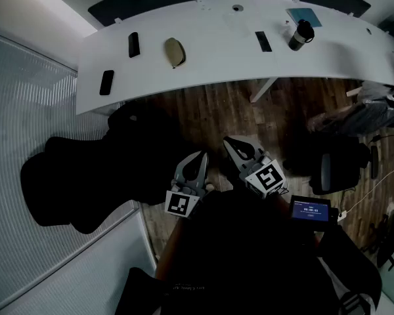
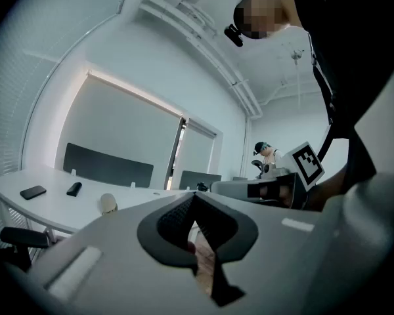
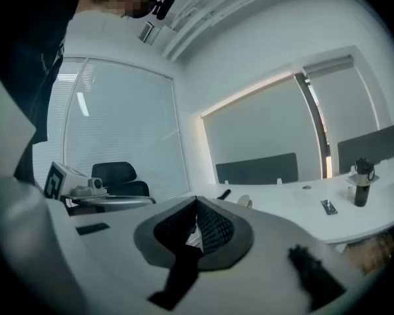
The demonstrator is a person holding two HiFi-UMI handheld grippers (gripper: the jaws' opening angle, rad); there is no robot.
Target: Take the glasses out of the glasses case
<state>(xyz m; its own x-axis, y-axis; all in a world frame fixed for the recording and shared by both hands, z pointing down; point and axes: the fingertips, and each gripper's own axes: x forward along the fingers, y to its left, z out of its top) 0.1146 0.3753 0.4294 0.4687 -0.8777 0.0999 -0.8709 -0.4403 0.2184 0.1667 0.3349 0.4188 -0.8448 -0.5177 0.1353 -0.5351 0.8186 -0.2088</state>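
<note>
Holding pose: both grippers hang low and close to the person's body over the wooden floor (image 1: 249, 120). They point toward the desk (image 1: 210, 77), tipped only slightly downward.
Left hand-held gripper (image 1: 201, 157): its jaws are pressed together with nothing between them, and its marker cube faces up.
Right hand-held gripper (image 1: 230, 142): its jaws are also closed tight and empty. It sits just beside the left one without touching it.
Glasses case (image 1: 175, 52): a tan oval that looks closed, lying on the left half of the white curved desk, well apart from both grippers.
Black slabs (image 1: 133, 44): two flat dark things lie left of the case, and a third lies further right along the desk.
Dark cup (image 1: 301, 35): stands upright near the desk's right end, just beside a blue pad (image 1: 303, 16).
Black chair (image 1: 85, 176): stands on the floor to the left of the grippers, near the window blinds.
Small screen (image 1: 310, 210): lit, at the person's right side.
Second person (image 1: 361, 113): at the right edge, beyond the desk's end.
</note>
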